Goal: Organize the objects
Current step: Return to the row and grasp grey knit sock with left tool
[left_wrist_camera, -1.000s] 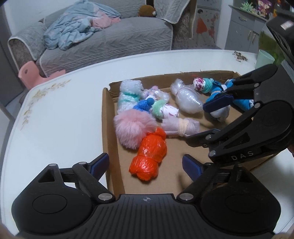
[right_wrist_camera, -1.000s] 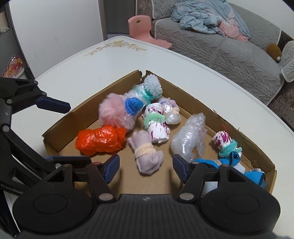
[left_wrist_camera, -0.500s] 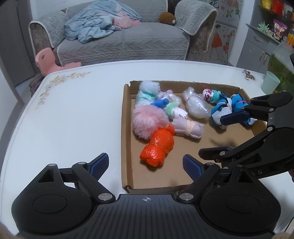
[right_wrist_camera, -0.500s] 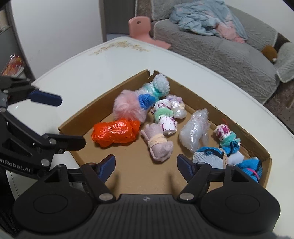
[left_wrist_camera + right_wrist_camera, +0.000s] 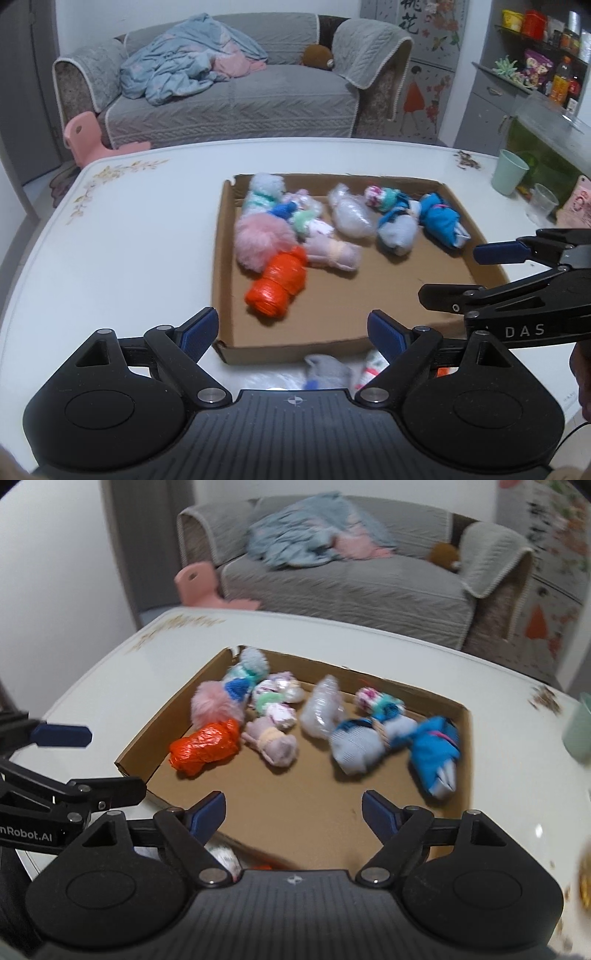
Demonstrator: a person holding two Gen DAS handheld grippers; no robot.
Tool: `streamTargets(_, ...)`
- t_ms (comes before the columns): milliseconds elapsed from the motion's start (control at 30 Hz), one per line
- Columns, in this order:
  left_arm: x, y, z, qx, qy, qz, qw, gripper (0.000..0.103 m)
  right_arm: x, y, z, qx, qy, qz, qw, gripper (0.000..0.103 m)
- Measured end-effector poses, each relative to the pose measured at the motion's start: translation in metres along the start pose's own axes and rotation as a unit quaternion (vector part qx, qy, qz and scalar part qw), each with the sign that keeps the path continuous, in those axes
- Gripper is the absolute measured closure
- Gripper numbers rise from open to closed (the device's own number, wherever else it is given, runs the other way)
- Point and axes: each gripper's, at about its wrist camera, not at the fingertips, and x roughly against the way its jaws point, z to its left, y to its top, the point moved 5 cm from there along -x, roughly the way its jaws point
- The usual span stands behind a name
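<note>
Lying crosswise in tray [image 5: 221, 258]: orange bundle [image 5: 277, 286].

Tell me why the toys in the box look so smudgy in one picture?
In the right wrist view the whole picture is smeared by motion: the blue bundle and sofa streak. The left wrist view is sharper, though the orange bundle is slightly soft. Both views bend the table edge, a fisheye effect.
</note>
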Motion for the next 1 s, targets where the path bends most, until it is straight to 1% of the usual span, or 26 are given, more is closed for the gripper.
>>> streamTargets(167, 0.01, -0.016, -0.016, -0.01, -0.008, -0.004, 0.9999, 0.012, 0.013, -0.02, -0.006, -0.015, -0.011, -0.011, 1.0, 0.023)
streamTargets(300, 0.017, -0.03, -0.026, -0.016, -0.012, -0.003, 0.9998, 0.012, 0.022, -0.033, -0.006, -0.027, -0.009, -0.02, 0.999, 0.022)
streamTargets(333, 0.019, -0.034, -0.027, -0.017, -0.013, -0.004, 0.9998, 0.012, 0.024, -0.036, -0.005, -0.03, -0.007, -0.022, 0.999, 0.02)
streamTargets(367, 0.021, -0.04, -0.029, -0.018, -0.013, -0.004, 0.9997, 0.012, 0.026, -0.04, -0.005, -0.031, -0.006, -0.024, 0.999, 0.018)
streamTargets(467, 0.027, -0.059, -0.032, -0.025, -0.009, -0.011, 0.9996, 0.012, 0.034, -0.052, -0.004, -0.032, -0.012, -0.034, 0.999, 0.017)
streamTargets(567, 0.032, -0.085, -0.036, -0.032, -0.014, -0.009, 0.9993, 0.011, 0.039, -0.065, -0.002, -0.032, -0.005, -0.044, 0.999, 0.015)
streamTargets(700, 0.042, -0.116, -0.046, -0.051, -0.033, -0.017, 0.998, 0.011, 0.039, -0.079, -0.008, -0.049, 0.003, -0.054, 0.997, 0.014)
streamTargets(800, 0.045, -0.138, -0.047, -0.057, -0.046, -0.018, 0.9972, 0.011, 0.037, -0.093, -0.01, -0.063, 0.023, -0.062, 0.996, 0.014)
streamTargets(900, 0.047, -0.156, -0.047, -0.056, -0.065, -0.016, 0.9962, 0.011, 0.036, -0.108, -0.005, -0.06, 0.032, -0.069, 0.995, 0.014)
streamTargets(1000, 0.048, -0.165, -0.06, -0.073, -0.084, -0.022, 0.9935, 0.011, 0.033, -0.117, 0.004, -0.048, 0.043, -0.071, 0.995, 0.014)
